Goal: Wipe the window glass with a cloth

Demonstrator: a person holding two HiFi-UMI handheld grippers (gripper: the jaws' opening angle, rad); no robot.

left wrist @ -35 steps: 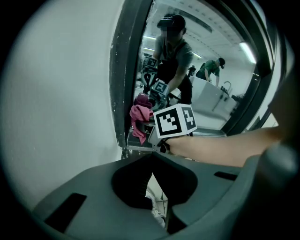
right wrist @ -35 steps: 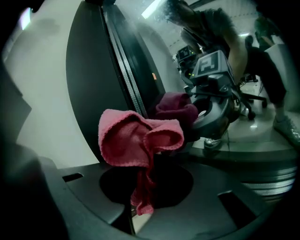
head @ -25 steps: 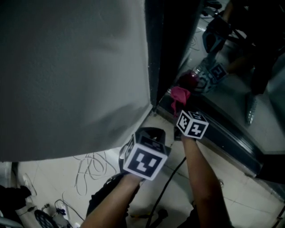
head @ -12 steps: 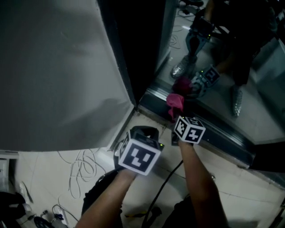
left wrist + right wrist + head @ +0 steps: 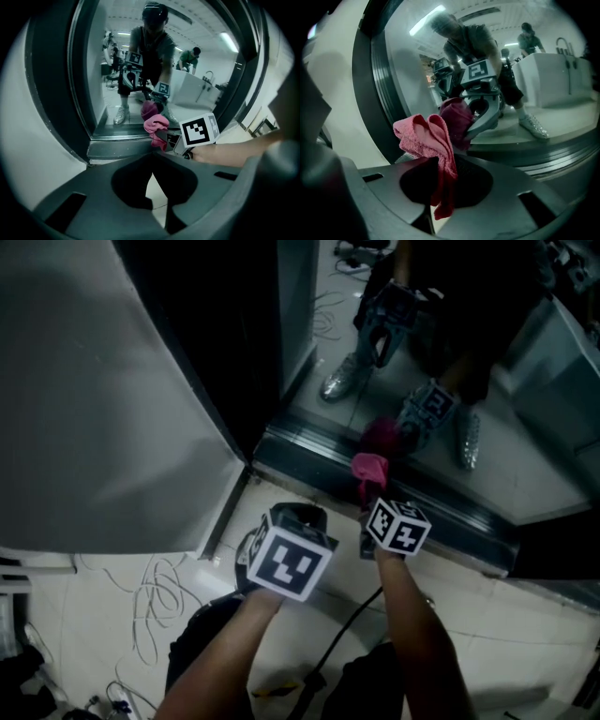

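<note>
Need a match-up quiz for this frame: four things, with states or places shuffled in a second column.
Things:
1. pink cloth
2. left gripper
3. window glass
4. white cables

States or places:
A. lying loose on the floor
B. jaws together, nothing held
C. mirrors the room
D. pinched in the right gripper

Pairs: 1-D, 2-B, 3-C, 4-A

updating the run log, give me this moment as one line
right hand-held gripper: shut on pink cloth | cloth: low at window glass, contact unclear | left hand-held gripper: shut, empty
</note>
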